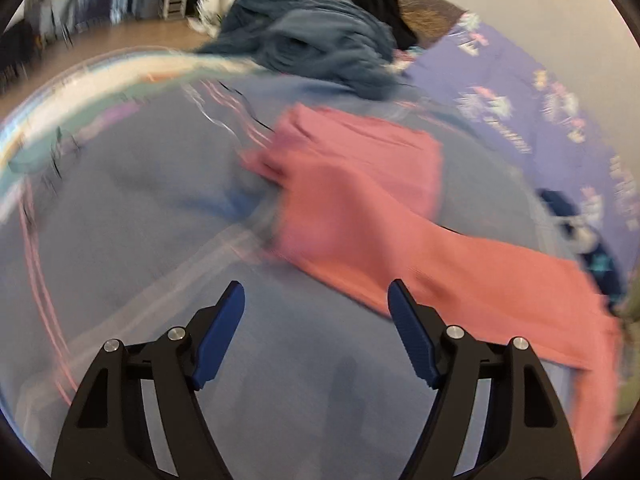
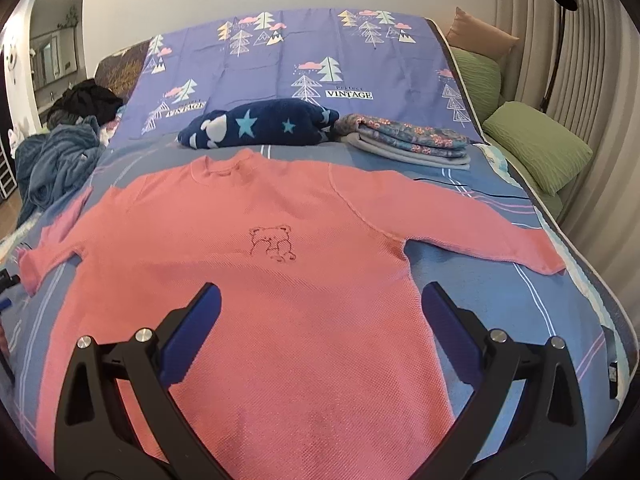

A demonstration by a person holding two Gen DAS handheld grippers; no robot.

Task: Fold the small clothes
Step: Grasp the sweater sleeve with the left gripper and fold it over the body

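Pink bear-print sweater point(image 2: 280, 280) flat on the bed point(image 2: 460, 264) (sleeves outspread), both grippers point(image 1: 316, 320) point(image 2: 320, 320) spread, empty.

Both wrist views angled down, close over bed point(image 2: 500, 248) – sharing pink sweater point(image 2: 280, 280)

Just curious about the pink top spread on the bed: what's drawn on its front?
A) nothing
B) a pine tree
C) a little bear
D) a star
C: the right wrist view shows a small bear outline in the middle of the pink top, which lies flat with both sleeves out.
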